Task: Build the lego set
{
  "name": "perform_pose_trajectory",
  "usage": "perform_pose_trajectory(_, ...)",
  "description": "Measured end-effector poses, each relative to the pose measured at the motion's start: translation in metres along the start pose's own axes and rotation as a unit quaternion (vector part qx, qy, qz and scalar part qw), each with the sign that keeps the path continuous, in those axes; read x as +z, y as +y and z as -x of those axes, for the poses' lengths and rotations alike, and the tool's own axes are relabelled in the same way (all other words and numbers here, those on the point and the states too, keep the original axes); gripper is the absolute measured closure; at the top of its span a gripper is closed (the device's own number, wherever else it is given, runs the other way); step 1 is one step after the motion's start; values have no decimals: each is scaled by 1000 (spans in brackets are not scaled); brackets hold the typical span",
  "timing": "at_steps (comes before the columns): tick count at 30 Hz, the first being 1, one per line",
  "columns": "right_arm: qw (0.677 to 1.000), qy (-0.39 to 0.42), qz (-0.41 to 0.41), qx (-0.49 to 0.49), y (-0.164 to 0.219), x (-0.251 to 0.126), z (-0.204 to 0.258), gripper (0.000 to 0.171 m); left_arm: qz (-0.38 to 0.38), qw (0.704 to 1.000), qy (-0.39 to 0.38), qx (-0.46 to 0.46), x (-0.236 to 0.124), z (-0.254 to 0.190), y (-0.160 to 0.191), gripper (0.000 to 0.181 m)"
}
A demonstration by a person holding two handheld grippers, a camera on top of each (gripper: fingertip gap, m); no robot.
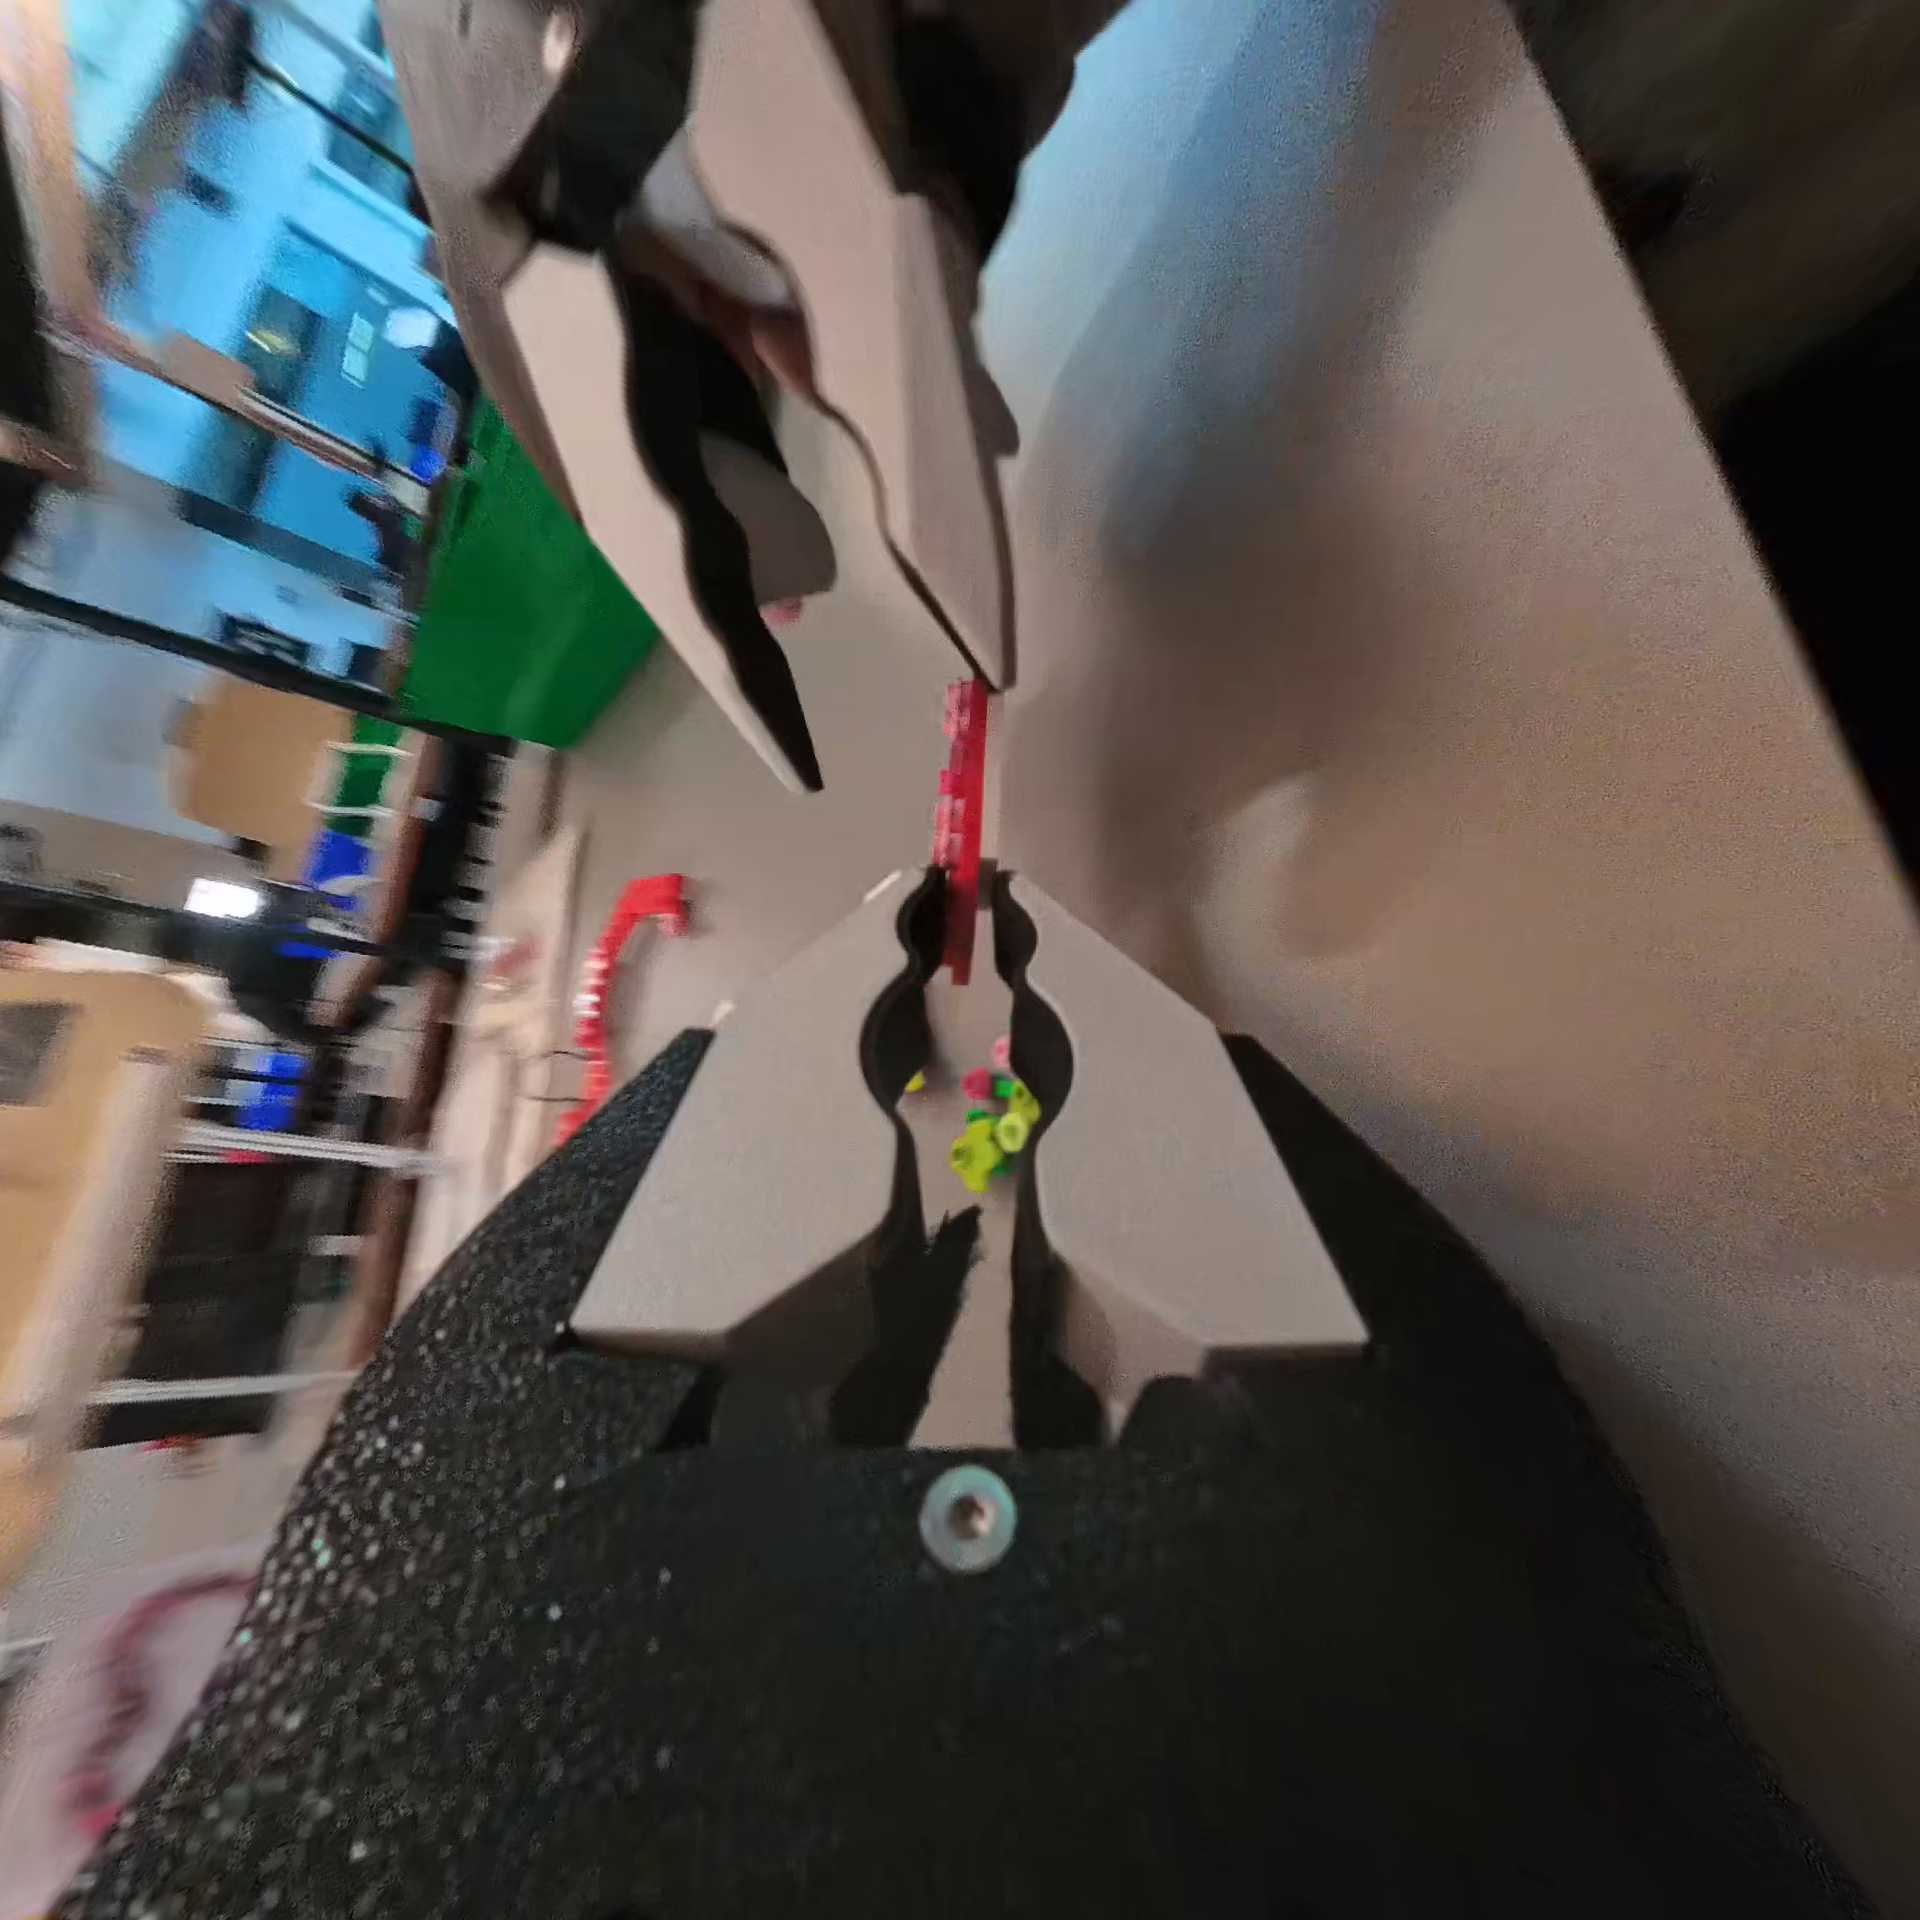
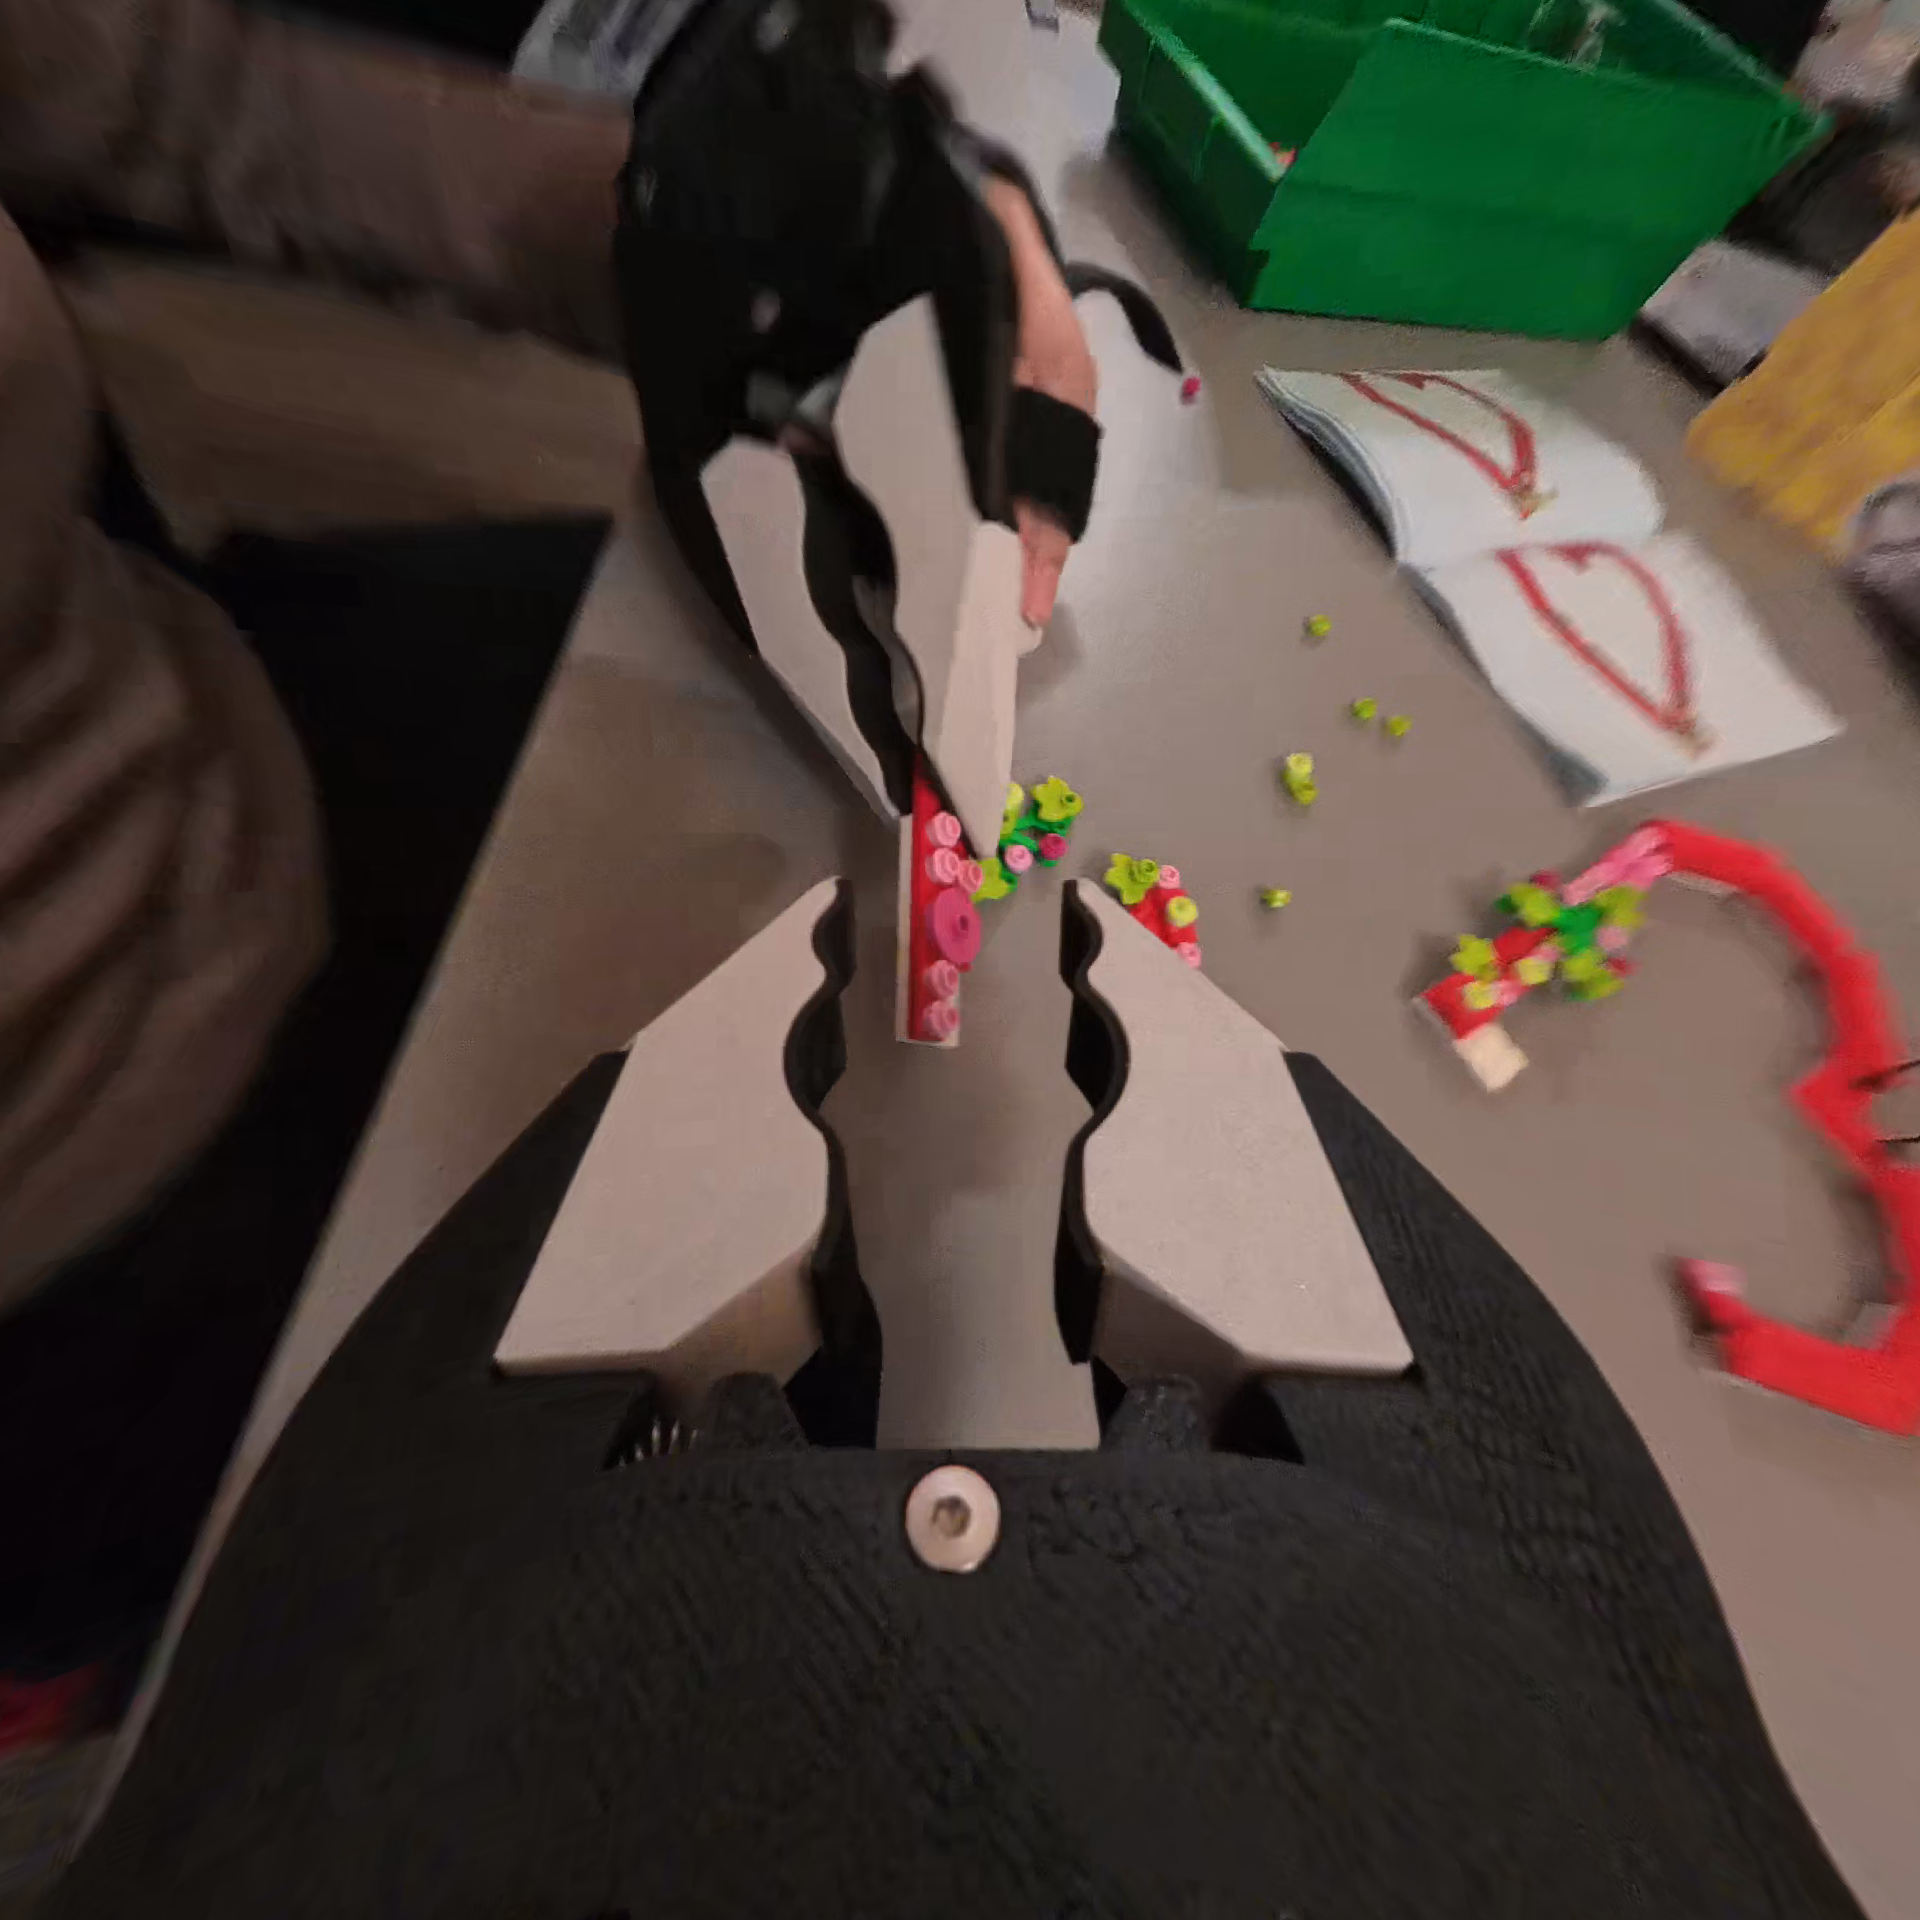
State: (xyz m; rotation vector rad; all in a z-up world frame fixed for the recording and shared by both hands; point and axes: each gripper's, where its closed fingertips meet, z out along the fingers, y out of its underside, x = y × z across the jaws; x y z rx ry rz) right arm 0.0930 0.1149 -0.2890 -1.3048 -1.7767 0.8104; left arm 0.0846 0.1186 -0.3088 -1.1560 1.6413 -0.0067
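Clearly the red plate strip (image 2: 928, 940) is light, stiff plastic w/ small pink studs and a magenta round piece pressed on one face; those bits could prob pop off if squeezed, so best taken by the thin long edges or a bare end, not across the decorated face. It's held up off the table (image 2: 1195, 644), clamped at one end by the left gripper (image 1: 964, 883), whose jaws are clenched on it edge-on. The right gripper (image 2: 956, 909) is released, jaws spread, w/ the strip's free end sitting between its fingertips but nearer the left one, not touching either in its own view. In the left wrist view, one right fingertip looks to meet the strip's far end; contact unclear due to blur. Loose green/pink bits (image 2: 1029, 831), a red arch piece (image 2: 1829, 997) and the open booklet (image 2: 1538, 582) lie further off.
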Motion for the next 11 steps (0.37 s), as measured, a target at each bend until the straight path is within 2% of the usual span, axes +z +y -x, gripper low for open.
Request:
perform_pose_trajectory(2,996,23,49,-67,8,4,5,139,-21,997,32,-67,1,-3,-5,175)
perform_pose_trajectory(4,992,28,75,-95,12,8,10,148,-41,991,46,-117,0,0,-11,174)
perform_pose_trajectory(8,995,28,65,-68,11,6,8,160,-66,981,77,-164,-3,-3,-17,174)
perform_pose_trajectory(9,996,20,65,-51,13,6,8,160,-63,981,83,-166,-4,-4,-15,169)
perform_pose_trajectory(11,997,1,81,-18,21,5,10,161,-13,980,100,-169,-5,-7,3,134)
